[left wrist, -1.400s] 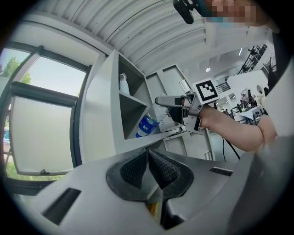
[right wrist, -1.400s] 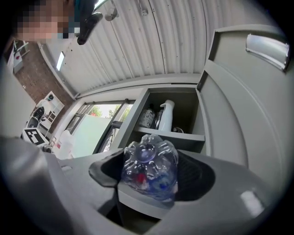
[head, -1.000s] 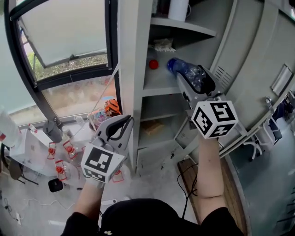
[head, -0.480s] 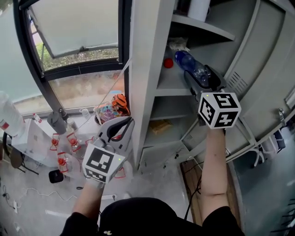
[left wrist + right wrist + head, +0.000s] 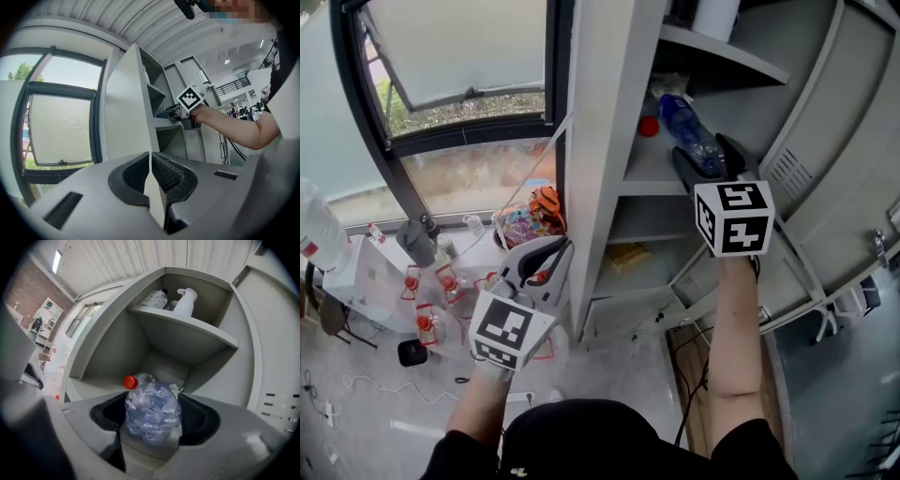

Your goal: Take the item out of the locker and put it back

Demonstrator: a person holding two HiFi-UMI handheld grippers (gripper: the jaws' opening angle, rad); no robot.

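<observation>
At seven o'clock in the head view, the left gripper [image 5: 546, 265] hangs outside the tall grey metal locker [image 5: 600, 141], its jaws pressed together on nothing. At one o'clock, the right gripper [image 5: 709, 159] pinches a crumpled clear plastic bottle [image 5: 680, 117] with a red cap [image 5: 649, 126]. The bottle is over the locker's middle shelf [image 5: 652, 178], cap pointing inward.

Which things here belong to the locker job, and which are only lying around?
Job: plastic bottle; right gripper clamped on it; locker shelf.
Lying about: white spray bottle and labelled bottle on the upper shelf; small red-topped bottles on the floor.
</observation>
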